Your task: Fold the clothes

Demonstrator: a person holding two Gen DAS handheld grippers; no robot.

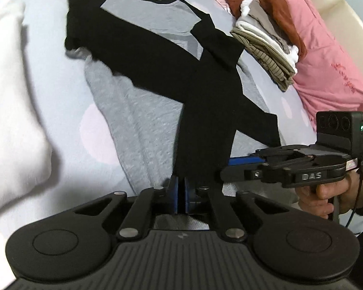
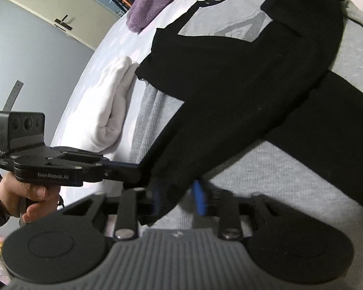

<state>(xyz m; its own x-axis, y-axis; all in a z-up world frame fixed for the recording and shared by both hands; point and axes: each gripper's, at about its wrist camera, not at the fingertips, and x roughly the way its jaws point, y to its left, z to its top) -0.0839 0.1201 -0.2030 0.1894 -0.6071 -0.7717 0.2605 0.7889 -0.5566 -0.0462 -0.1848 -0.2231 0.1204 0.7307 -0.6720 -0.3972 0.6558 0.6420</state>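
We saw the shirt (image 1: 142, 77) spread on the bed (image 1: 48, 111), 2 black sleeves crossed. The left gripper (image 1: 181, 194) pinched 1 cuff; the right gripper (image 2: 177, 200) stood part-open around the other. Soft, light cloth: we judged cuffs best.

I see a bedroom in a home. There is a big bed (image 1: 60, 125) with a pale sheet that has soft pink dots. A pink pillow (image 1: 326, 72) lies at one side, and a pile of folded clothes (image 1: 266, 46) sits near it. A fluffy purple blanket (image 2: 147, 12) lies at the far end, by a door (image 2: 55, 7).
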